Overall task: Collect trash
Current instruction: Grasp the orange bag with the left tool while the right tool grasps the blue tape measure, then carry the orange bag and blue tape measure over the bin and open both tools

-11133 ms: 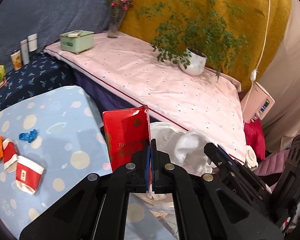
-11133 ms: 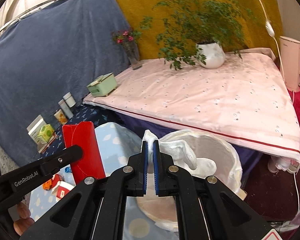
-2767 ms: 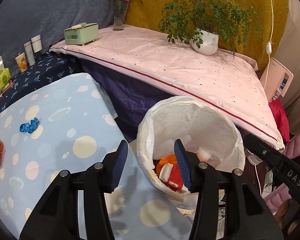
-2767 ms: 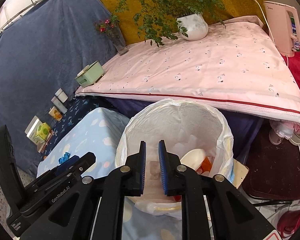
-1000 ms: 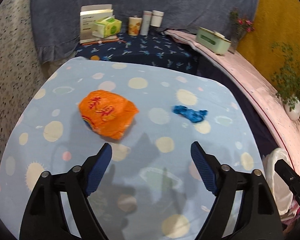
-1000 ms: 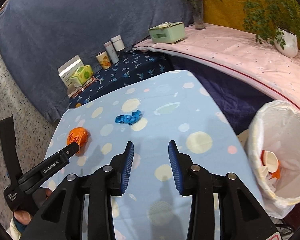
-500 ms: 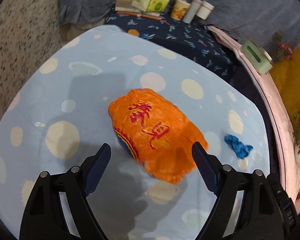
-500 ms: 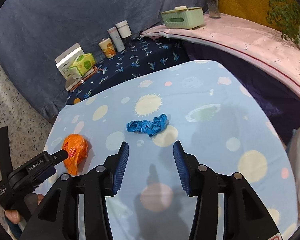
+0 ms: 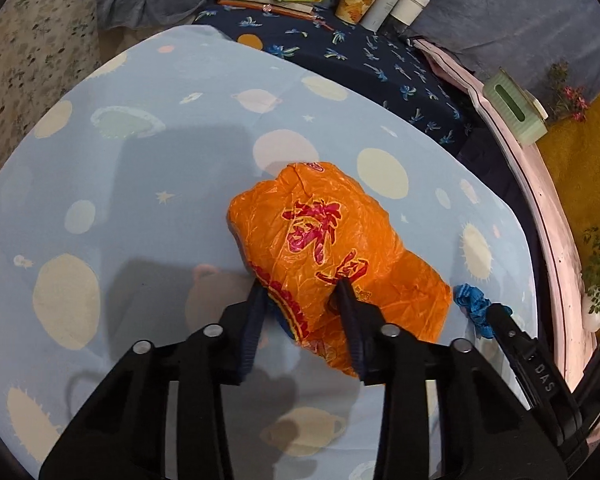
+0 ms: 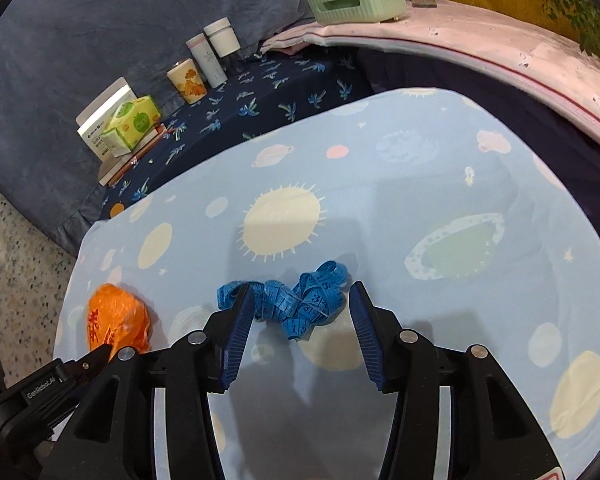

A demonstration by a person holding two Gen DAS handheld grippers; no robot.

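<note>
The left gripper [image 9: 300, 296], which a moment ago stood spread wide above the crumpled orange plastic bag with red lettering [image 9: 332, 248], has dropped onto it, and its fingers are now closing on the bag's near edge: one finger presses in from the left, the other dents the top film, so the bag is pinched though the squeeze looks unfinished. The bag lies on the pale blue cloth-covered surface printed with planets and suns [image 9: 140, 152]. To the bag's right, close by, sits the tangled blue measuring tape [image 10: 288, 300]. The right gripper [image 10: 300, 312] has come down over that tape as well; its fingers straddle the tangle and are easing inward, the left finger touching the tape's end, the right one still clear of it, so nothing is gripped there yet. Both remaining pieces of litter on the surface are thus being taken at once. Judging by this, the collecting is near its end: once both grips hold, the pieces only need carrying off the surface, away from the bag's present spot, to wherever the trash goes.
</note>
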